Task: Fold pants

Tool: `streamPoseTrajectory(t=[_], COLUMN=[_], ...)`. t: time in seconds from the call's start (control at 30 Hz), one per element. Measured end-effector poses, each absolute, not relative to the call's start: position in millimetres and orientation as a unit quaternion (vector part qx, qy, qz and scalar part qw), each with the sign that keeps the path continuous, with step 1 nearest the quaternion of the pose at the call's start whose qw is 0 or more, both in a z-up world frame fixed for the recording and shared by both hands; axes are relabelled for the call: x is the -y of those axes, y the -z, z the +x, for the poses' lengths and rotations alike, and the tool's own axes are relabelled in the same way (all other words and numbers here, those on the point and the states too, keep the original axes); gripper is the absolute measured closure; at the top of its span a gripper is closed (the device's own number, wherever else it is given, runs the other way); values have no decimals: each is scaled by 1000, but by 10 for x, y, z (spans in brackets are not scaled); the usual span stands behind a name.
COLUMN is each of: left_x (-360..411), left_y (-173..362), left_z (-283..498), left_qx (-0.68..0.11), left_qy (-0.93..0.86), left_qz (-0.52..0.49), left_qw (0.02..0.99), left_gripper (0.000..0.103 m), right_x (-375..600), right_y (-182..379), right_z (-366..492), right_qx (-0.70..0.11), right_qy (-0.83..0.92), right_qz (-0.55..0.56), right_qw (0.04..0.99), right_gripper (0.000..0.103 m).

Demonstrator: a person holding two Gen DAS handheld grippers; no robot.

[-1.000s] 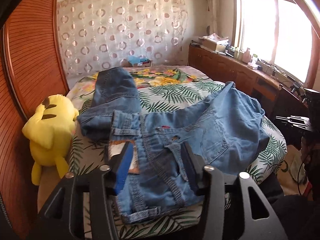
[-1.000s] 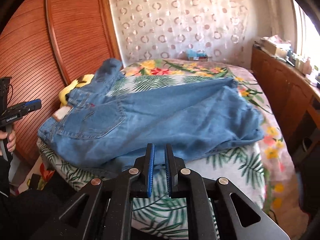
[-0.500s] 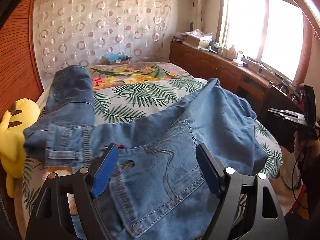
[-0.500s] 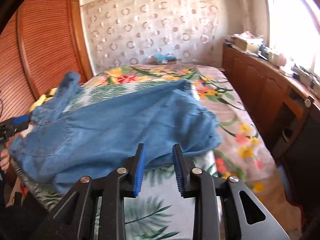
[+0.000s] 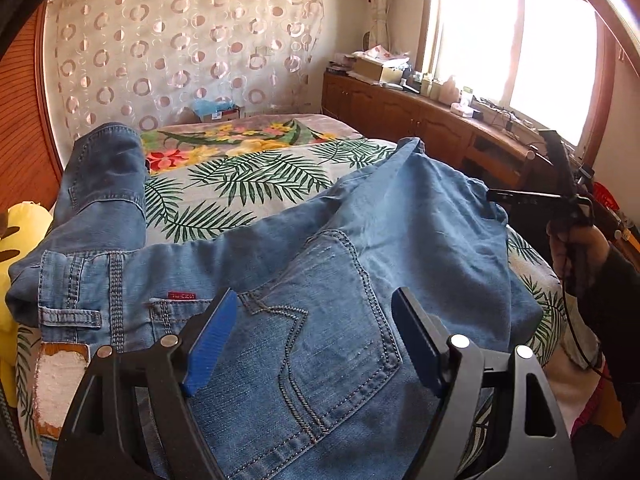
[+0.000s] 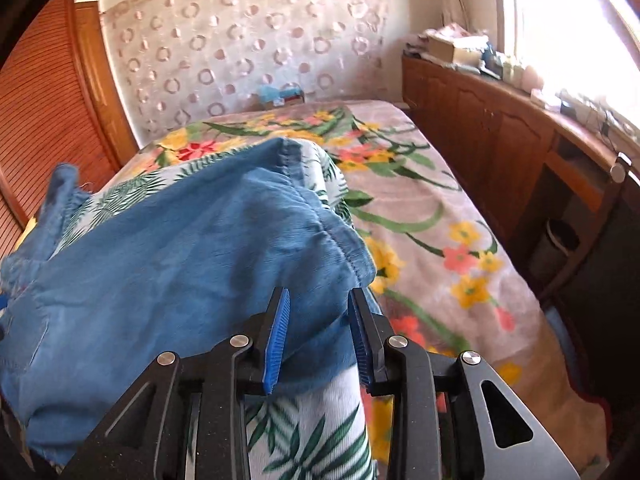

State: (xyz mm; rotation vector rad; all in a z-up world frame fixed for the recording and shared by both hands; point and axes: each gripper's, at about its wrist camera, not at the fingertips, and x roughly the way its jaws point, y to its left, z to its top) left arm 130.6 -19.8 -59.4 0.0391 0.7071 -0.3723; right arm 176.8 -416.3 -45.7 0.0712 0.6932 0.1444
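Blue denim pants (image 5: 340, 264) lie spread across the bed, seat side up, with a back pocket in front of me. One leg (image 5: 108, 172) runs off to the far left; the other reaches right. My left gripper (image 5: 316, 328) is open, its jaws wide apart over the back pocket near the waistband. My right gripper (image 6: 318, 316) is open, its jaws on either side of the cuff end of the pants (image 6: 180, 260) at the bed's edge. The right gripper also shows in the left wrist view (image 5: 520, 198), held beside that cuff.
The bed (image 5: 256, 176) has a palm-leaf and flower cover. A yellow plush toy (image 5: 16, 236) sits at the left edge. A wooden cabinet (image 6: 500, 140) with clutter runs along the right under the window. A wooden wardrobe (image 6: 40, 120) stands on the left.
Both grippers have moved closer to the pants. The left has swung right from the waistband to over the back pocket and opened wider. The right opened and now straddles the cuff.
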Motion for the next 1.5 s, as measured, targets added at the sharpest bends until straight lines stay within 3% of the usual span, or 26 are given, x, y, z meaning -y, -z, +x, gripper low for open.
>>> streamPoseTrajectory(t=[0.37,0.4,0.43,0.47,0.53,1.27,1.4,1.5], left_x=[146,136,123,110,69,-655,-720,-712], left_y=[563,557,548,536,516,105,147,185], left_z=[1257,1255,1251,1241,1233,817,830,870], left_qx=[-343,-343,-343,-342,-340,-288,-292,-295], left_qy=[181,179,176,174,173,121,115,116], left_qz=[16,17,17,16,12,-10,-14,-17], left_qw=[921,922,923,923,924,950,950,948], left_gripper=[23,23,23,23,23,23,23,23], right_x=[4138,4121,4098,4077,4055,2143,2103,2162], right_y=[434,428,405,385,342,-666,-601,-608], right_z=[2000,2000,2012,1994,1969,551,533,602], right_qx=[-365,-366,-363,-359,-350,-237,-246,-242], right_qy=[-52,-51,-50,-48,-54,-367,-365,-357], right_qz=[45,41,37,29,24,-82,-97,-98], right_qw=[928,928,930,932,935,896,892,897], right_gripper=[72,76,91,97,99,100,95,70])
